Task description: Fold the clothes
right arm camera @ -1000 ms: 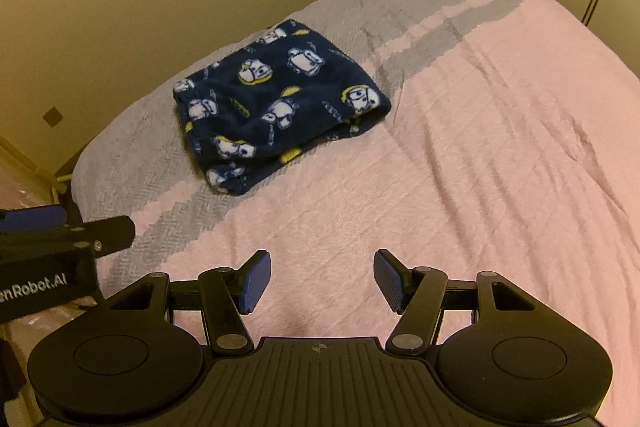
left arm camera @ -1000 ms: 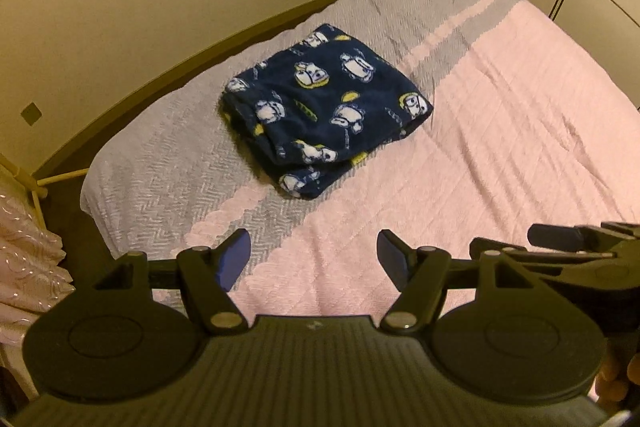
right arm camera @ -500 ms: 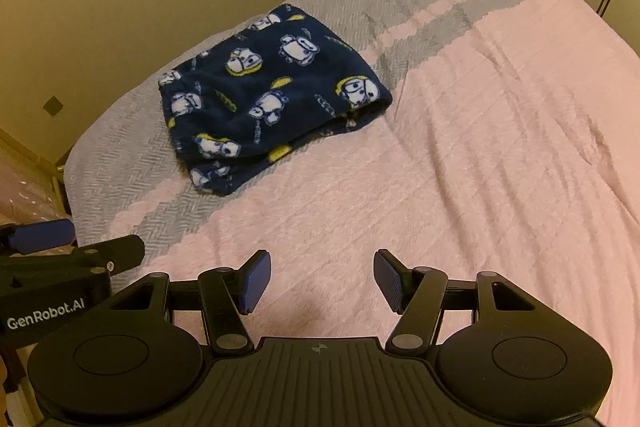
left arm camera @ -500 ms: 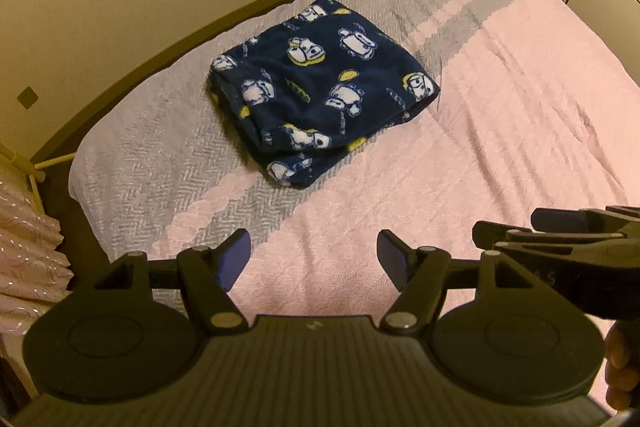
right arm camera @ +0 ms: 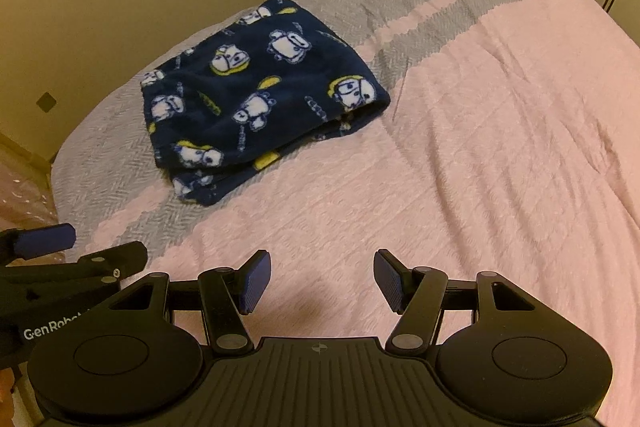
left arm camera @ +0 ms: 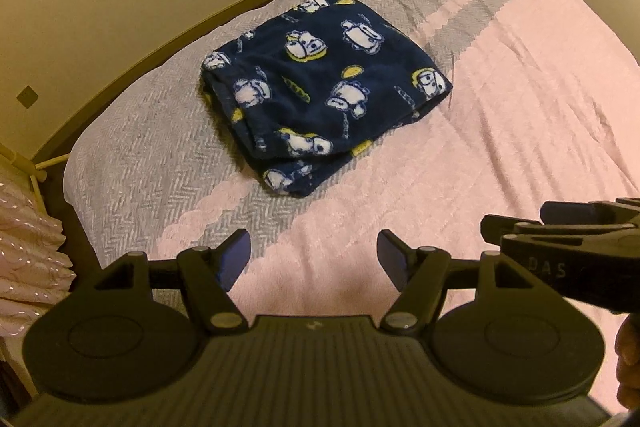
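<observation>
Folded garment (left arm camera: pixel 324 87), inner layers hidden

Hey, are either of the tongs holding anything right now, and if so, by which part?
Nothing is held. The left tongs and right tongs are both open and empty, apart from the folded navy garment lying on the bed.

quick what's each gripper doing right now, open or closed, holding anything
Left gripper: open, empty.
Right gripper: open, empty.
</observation>
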{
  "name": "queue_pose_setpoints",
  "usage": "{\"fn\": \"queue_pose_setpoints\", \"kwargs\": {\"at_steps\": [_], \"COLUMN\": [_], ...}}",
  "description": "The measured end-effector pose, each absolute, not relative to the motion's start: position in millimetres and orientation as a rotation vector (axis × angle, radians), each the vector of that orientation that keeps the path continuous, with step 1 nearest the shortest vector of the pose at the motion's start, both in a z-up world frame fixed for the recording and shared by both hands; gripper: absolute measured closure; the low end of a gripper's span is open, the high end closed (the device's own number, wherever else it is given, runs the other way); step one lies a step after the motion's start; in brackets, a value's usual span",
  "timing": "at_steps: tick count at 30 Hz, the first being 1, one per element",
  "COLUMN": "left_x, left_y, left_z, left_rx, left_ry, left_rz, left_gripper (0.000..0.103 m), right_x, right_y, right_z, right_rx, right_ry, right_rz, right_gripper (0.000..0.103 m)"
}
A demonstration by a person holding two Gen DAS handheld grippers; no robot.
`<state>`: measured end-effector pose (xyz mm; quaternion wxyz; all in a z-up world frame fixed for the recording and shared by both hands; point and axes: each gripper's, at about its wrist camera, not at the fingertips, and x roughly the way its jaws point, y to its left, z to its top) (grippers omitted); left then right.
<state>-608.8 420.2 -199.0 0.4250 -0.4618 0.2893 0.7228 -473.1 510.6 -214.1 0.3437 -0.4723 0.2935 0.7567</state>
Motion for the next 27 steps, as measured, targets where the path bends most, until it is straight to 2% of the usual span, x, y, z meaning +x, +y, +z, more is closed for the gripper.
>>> {"fn": "queue_pose_setpoints", "kwargs": {"at_steps": [27], "left_x": [-627], "left_y": [439], "left_z": [-203], "left_rx": [-1.134], "left_ry": [0.704], "left_rz": [1.877], "left_gripper": [0.036], "right_x": [-492], "right_y": [529], "right_z": [-222], "right_rx": [-1.249], "right_ry": [0.752], "right_rz": [1.963], "right_gripper": [0.042]}}
